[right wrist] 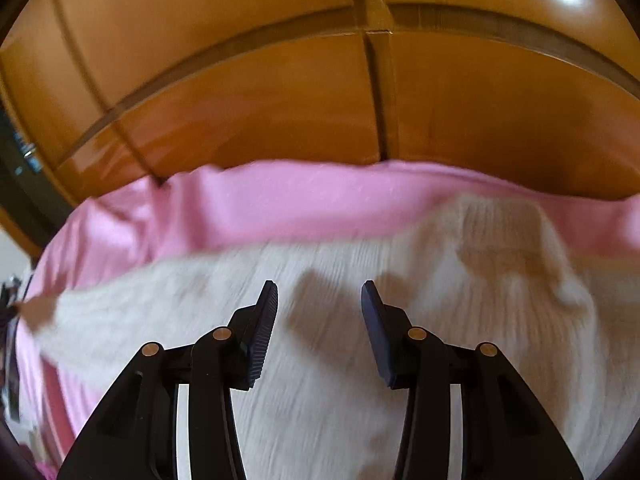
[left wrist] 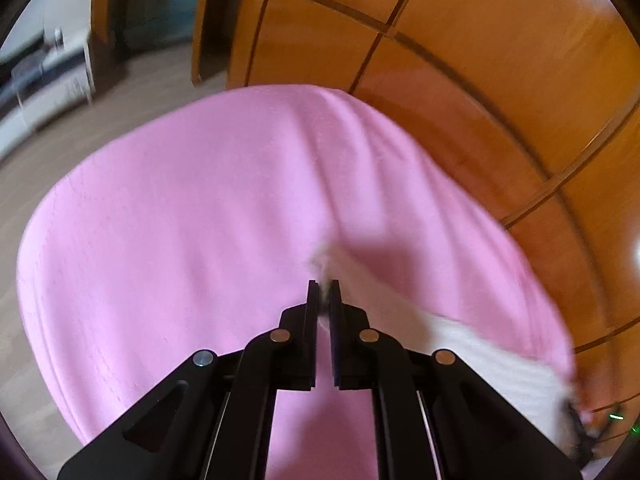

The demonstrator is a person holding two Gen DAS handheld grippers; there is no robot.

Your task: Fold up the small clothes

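One white ribbed knit garment [right wrist: 340,340], one pink fabric sheet [left wrist: 180,208], two black two-finger grippers [left wrist: 324,286] [right wrist: 319,292], one orange-brown panelled wooden wardrobe [right wrist: 280,92].

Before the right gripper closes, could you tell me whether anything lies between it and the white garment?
Nothing visible does: the right gripper hangs open directly over the white garment, which lies bare on the pink sheet.

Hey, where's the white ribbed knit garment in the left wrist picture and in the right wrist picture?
Left wrist view: the white ribbed knit garment runs from the shut left gripper, which pinches its edge, toward the lower right.
Right wrist view: it fills the lower middle, beneath the open right gripper.
Shared landmark: the pink sheet under it, with the orange wooden cabinet behind.
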